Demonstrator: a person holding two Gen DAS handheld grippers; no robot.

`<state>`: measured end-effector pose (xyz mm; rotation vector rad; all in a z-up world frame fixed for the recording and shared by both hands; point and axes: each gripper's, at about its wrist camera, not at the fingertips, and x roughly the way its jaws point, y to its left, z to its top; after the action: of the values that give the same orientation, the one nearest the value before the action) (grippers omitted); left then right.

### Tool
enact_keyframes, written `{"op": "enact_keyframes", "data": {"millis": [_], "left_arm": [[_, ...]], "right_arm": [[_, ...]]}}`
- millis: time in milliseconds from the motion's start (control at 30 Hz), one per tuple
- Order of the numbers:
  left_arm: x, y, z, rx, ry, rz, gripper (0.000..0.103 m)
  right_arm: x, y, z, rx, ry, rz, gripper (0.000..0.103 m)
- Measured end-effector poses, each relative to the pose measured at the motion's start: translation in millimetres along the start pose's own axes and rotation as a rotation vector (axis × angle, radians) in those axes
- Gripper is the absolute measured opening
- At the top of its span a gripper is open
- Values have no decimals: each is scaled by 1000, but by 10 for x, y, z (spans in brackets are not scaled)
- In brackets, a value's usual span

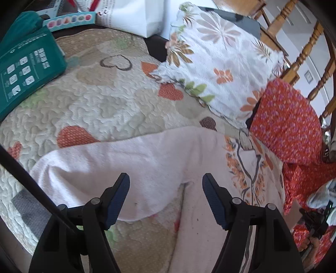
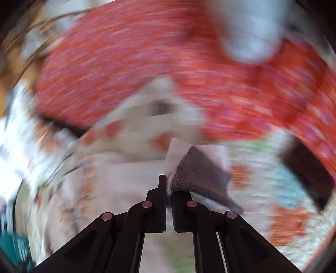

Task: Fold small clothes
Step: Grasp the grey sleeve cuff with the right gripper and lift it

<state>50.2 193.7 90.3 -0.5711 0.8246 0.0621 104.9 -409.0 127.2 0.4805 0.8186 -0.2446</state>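
A pale pink garment with an orange flower print at its right side lies partly folded on the quilted cover. My left gripper hovers over it, open, with nothing between its fingers. In the blurred right wrist view, my right gripper is shut on a corner of pink cloth that has a dark brown fuzzy trim. More pink cloth spreads out to the left below it.
A teal package lies at the far left and a white bag at the back. A flowered white cloth and a red patterned cloth lie to the right, with wooden chair rails behind them. Part of a hand shows at lower right.
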Motion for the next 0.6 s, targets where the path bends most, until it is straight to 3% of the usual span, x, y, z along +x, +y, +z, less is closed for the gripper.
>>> {"op": "enact_keyframes", "data": {"millis": [133,300,500,600], "left_arm": [[-150,206,95,-29,-63,57,71],[-307,531,182,-105,-116,95,71],[-355,798,232,-182,-112,64,71],[-384,861,249,-208,-124,57,71]], "right_arm": [[331,1241,-266,-214,58,124,5],[782,2524,-1024,-457,167,239,5],[1203,3317,-1840,-714,263,225,6],[1263,3517,-2122,-849,231,166,17]]}}
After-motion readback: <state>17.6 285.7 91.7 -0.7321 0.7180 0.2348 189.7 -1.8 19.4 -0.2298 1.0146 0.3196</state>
